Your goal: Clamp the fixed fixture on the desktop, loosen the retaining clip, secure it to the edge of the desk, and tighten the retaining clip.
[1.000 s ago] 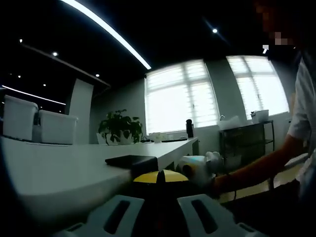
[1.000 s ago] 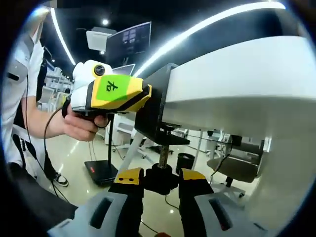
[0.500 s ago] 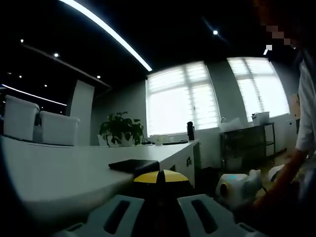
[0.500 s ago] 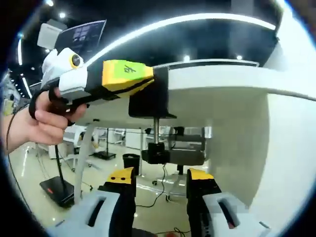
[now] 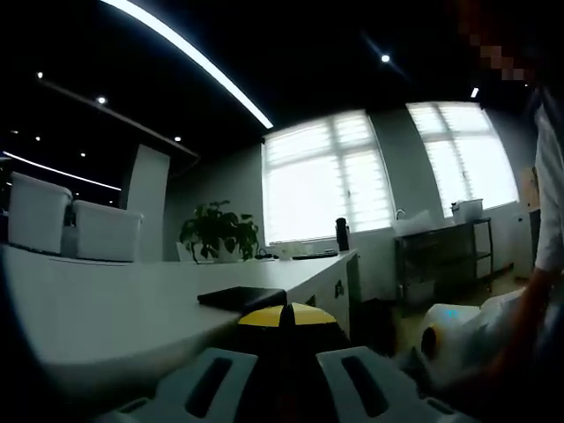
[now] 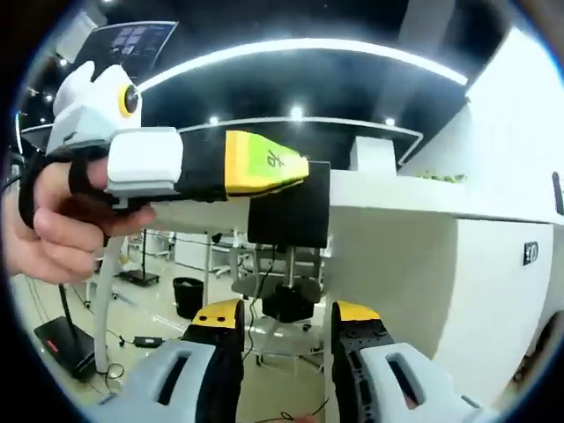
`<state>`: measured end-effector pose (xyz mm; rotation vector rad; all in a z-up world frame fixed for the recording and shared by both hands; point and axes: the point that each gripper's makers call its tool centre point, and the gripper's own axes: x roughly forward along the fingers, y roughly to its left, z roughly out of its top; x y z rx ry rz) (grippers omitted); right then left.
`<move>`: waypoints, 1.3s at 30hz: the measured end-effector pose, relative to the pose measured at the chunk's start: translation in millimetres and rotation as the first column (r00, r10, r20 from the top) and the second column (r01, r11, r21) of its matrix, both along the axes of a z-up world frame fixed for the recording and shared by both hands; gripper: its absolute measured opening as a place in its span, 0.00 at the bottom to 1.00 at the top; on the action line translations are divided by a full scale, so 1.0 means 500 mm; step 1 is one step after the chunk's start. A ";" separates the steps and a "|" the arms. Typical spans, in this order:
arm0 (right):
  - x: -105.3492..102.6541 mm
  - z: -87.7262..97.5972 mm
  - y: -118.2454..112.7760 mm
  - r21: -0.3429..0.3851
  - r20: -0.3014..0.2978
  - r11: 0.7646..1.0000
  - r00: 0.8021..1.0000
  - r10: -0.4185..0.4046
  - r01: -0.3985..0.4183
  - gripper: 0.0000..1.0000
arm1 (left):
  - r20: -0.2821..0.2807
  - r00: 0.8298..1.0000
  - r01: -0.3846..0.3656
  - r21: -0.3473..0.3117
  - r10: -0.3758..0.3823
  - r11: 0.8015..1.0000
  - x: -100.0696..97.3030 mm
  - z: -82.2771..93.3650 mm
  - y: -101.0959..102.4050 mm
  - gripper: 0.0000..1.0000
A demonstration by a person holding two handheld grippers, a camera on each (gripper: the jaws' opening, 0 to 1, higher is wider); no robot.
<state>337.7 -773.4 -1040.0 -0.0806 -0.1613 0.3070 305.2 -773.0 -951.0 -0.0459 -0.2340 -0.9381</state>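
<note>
The black fixture (image 6: 291, 207) sits clamped over the edge of the white desk (image 6: 414, 229), its screw (image 6: 289, 263) hanging down to a black knob (image 6: 288, 302). My left gripper (image 6: 304, 174), yellow with a green label, comes in from the left and is shut on the fixture's upper part. My right gripper (image 6: 285, 314) stands open below, its yellow tips either side of the knob and apart from it. In the left gripper view the left gripper (image 5: 284, 315) has its tips together at the fixture's flat top (image 5: 242, 298) on the desk (image 5: 123, 308). The right gripper's white body (image 5: 463, 330) shows low at the right.
A person's hand (image 6: 57, 220) holds the left gripper. On the desk's far end stand a potted plant (image 5: 218, 231) and a dark bottle (image 5: 340, 232); white chairs (image 5: 40, 211) are at the left. A shelf cart (image 5: 441, 251) stands by the windows. Under the desk are a black bin (image 6: 187, 295) and cables.
My right gripper's jaws have let go of the knob and drawn apart and back from it. In the left gripper view the right gripper has dropped lower right. The left gripper still holds the fixture.
</note>
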 end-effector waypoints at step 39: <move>0.033 -0.009 0.044 -0.162 -0.030 0.803 0.817 0.576 -0.573 0.24 | -0.004 1.000 0.014 0.003 -0.014 1.000 0.001 -0.008 -0.002 0.02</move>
